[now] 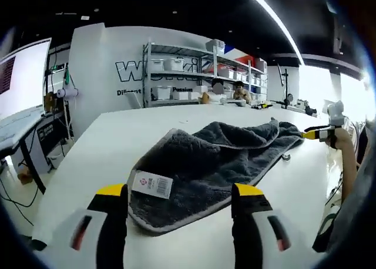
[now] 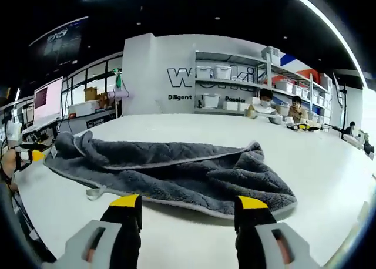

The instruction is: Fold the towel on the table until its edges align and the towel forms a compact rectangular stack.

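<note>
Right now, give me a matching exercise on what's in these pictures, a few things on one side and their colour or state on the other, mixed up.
Things:
1. towel
2. label
3. table
4. left claw

Colour or state:
A. open, holding nothing
B. grey, rumpled
C. white, bare top
D. white with a barcode, on a towel corner

Pairs: 1-B, 2-D, 3-C, 4-A

Your left tool [image 1: 182, 203] covered part of the towel's [image 1: 217, 157] near hem; its white label's [image 1: 152, 184] print was too small to read, and shelving [image 2: 235, 81] partly hid wall lettering.
</note>
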The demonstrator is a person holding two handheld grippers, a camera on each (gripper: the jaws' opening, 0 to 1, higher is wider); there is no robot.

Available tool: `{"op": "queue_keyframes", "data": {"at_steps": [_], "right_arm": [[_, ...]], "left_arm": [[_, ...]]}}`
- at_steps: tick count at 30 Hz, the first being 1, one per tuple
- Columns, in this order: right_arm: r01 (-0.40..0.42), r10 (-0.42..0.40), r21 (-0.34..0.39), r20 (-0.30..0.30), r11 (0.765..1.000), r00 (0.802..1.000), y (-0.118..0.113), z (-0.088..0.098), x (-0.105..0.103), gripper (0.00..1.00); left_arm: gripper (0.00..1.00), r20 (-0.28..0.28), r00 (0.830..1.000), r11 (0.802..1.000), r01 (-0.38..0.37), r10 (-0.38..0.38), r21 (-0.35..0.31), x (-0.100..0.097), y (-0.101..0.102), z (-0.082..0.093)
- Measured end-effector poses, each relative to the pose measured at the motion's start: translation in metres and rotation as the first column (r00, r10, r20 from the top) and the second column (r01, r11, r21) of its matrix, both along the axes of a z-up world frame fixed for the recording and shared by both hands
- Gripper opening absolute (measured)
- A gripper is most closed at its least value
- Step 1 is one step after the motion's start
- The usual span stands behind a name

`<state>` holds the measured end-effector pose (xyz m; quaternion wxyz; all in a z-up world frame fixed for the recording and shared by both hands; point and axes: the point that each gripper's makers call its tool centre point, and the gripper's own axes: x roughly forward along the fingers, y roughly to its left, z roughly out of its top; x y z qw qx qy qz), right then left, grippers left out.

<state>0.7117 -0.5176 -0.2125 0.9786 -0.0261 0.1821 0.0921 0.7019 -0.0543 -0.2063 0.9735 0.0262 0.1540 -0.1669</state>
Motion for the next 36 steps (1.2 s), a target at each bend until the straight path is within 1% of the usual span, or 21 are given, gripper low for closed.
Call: {"op": "queue_keyframes", "data": {"at_steps": [1,2,5,11,12,15,16,18,23,25,29,31,36], "right_arm": [[0.002,-0.002,-0.002,-0.005,1.000,1.000,0.000,-0.001,0.000,0.71],[0.004,-0.004,0.000,-0.007,1.000,1.000,0.000,-0.002,0.000,0.72],[-0.003,0.003,0.023,-0.006,1.000,1.000,0.004,-0.004,0.000,0.76],[-0.057,0.057,0.084,0.007,0.995,0.998,0.024,-0.004,0.001,0.85],[-0.056,0.056,0.091,0.011,0.994,0.998,0.025,-0.003,0.001,0.87],[-0.035,0.032,0.091,0.031,0.995,0.999,0.023,0.001,0.003,1.00],[-0.029,0.026,0.071,0.031,0.997,0.999,0.020,0.001,0.003,1.00],[-0.020,0.018,0.065,0.029,0.998,0.999,0.016,0.001,0.002,1.00],[-0.010,0.006,0.099,0.041,0.995,0.999,0.011,0.005,0.000,1.00],[-0.001,-0.002,0.090,0.034,0.996,0.999,0.009,0.003,-0.001,1.00],[0.009,-0.010,0.084,0.016,0.996,1.000,0.004,-0.001,-0.003,1.00],[0.016,-0.017,0.084,0.010,0.996,1.000,0.001,-0.003,-0.004,1.00],[0.026,-0.028,0.095,0.011,0.995,1.000,-0.001,-0.003,-0.003,1.00]], "left_arm": [[0.80,0.001,1.000,1.000,0.003,-0.003,0.028,-0.001,0.000,-0.002],[0.80,0.006,1.000,0.999,-0.003,0.003,0.034,-0.002,0.000,-0.002],[0.84,0.008,1.000,1.000,0.001,-0.002,0.031,-0.003,-0.001,-0.001],[0.91,-0.013,1.000,1.000,-0.001,0.002,0.028,-0.005,0.002,-0.001],[0.92,-0.015,1.000,1.000,-0.007,0.007,0.027,-0.006,0.004,-0.001],[0.93,-0.014,1.000,0.999,-0.019,0.019,0.031,-0.008,0.008,0.000],[0.94,-0.016,1.000,0.999,-0.021,0.021,0.026,-0.009,0.009,0.000],[0.94,-0.017,1.000,1.000,-0.021,0.022,0.018,-0.010,0.009,0.000],[0.97,-0.022,1.000,1.000,-0.022,0.022,0.015,-0.007,0.008,-0.001],[0.99,-0.017,1.000,1.000,-0.014,0.014,0.001,-0.005,0.005,0.000],[1.00,-0.017,1.000,1.000,0.005,-0.005,-0.022,-0.001,-0.002,0.001],[1.00,-0.022,1.000,1.000,0.008,-0.009,-0.018,0.000,-0.003,-0.001],[1.00,-0.037,0.999,1.000,0.000,0.000,-0.006,0.001,0.000,-0.003]]}}
